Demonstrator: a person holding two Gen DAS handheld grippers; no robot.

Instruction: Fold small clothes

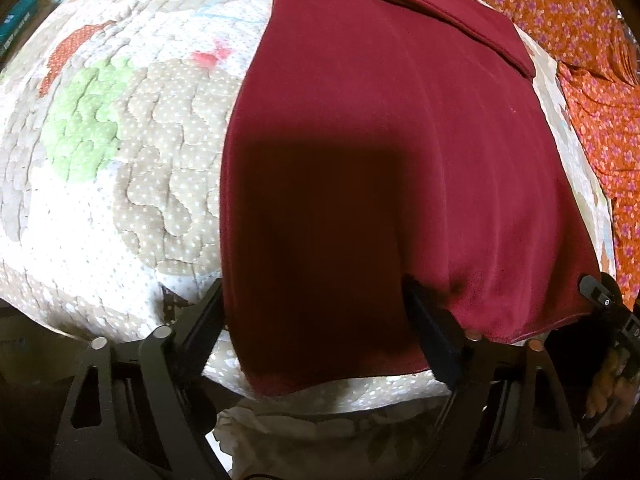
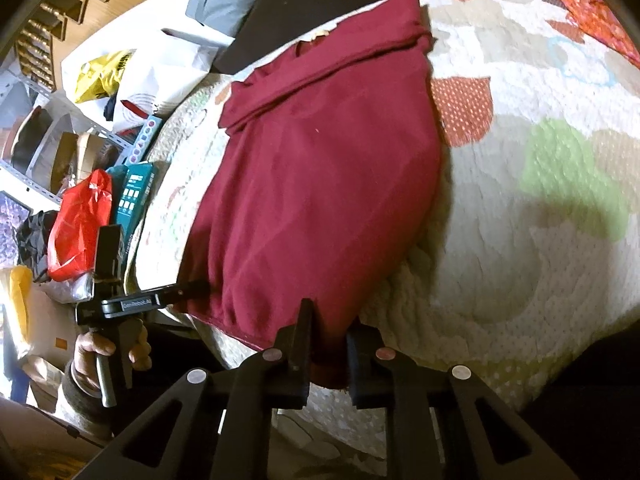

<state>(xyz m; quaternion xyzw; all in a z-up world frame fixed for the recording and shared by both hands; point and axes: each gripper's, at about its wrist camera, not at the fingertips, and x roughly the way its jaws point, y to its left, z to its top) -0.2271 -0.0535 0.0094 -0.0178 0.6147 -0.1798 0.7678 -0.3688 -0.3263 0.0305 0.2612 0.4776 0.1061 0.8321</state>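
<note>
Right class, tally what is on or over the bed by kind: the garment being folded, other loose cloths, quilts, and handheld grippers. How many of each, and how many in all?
Maroon garment: 1
Orange floral cloth: 1
Patchwork quilt: 1
Handheld grippers: 2, the left gripper and the right gripper
Total: 5

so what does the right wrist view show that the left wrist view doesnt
Only the right wrist view shows the cluttered shelves with a red bag and yellow bag, a hand holding the left claw's handle, and the right claw pinching the shirt's near corner. Only the left wrist view shows the left claw standing wide across the hem. Both show the maroon shirt lying on the patchwork quilt, and the orange floral fabric beyond.
</note>
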